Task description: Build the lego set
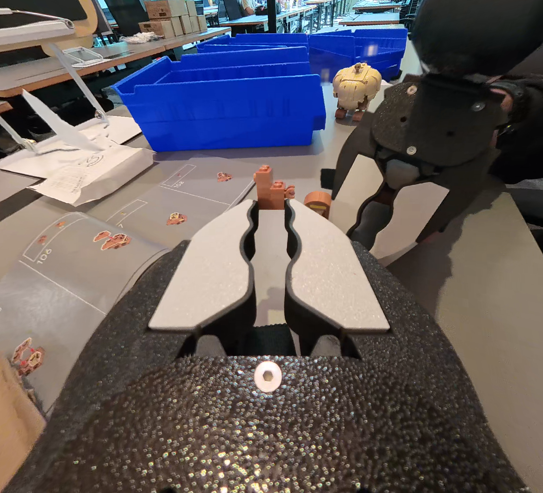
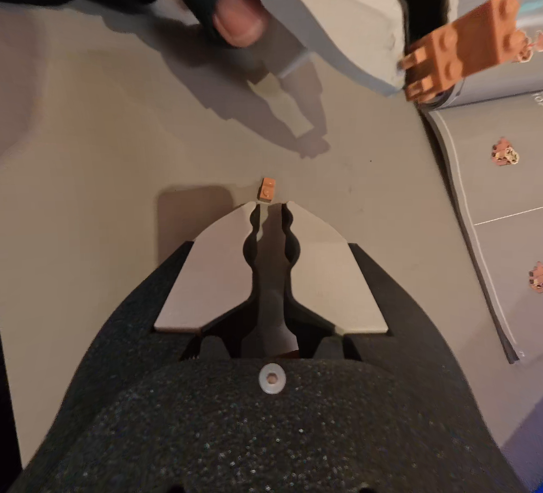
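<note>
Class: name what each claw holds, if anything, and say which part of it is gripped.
Left claw grips a brown brick assembly by its lower end. Right claw holds nothing; a small brown brick lies just beyond its tips.

**Brown brick build and a loose small brick**

A stepped brown brick assembly, studs up and a clip on its right side, stands upright, clamped at its base between the left hand-held gripper's fingertips. A tiny brown one-stud brick lies on the grey worktop, well apart from the assembly, just beyond the right hand-held gripper's parted fingertips.
</note>
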Demonstrator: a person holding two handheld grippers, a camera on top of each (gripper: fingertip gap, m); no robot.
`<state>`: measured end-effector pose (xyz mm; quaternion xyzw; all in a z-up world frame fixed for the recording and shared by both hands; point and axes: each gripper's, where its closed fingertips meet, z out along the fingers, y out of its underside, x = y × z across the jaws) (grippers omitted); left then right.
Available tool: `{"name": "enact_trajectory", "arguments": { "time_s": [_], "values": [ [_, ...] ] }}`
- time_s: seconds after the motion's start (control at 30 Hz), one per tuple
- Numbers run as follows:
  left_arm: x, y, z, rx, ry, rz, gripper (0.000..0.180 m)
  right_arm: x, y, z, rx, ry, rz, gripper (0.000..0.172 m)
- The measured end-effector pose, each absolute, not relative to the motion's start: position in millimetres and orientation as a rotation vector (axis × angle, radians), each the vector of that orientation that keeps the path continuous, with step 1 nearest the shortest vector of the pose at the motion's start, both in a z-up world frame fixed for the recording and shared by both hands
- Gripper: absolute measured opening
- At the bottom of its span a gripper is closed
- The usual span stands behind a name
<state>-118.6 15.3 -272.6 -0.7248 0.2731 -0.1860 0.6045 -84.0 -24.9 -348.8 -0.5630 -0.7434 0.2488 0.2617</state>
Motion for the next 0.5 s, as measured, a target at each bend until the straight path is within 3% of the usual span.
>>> {"name": "enact_trajectory", "arguments": {
  "time_s": [0.5],
  "values": [
    [-133.6,8.3,-258.1,-1.654,0.586,-0.413,0.016,-93.7,-57.8,-340.8,-1.374,-2.089,0.641,0.014]
  ]
}}
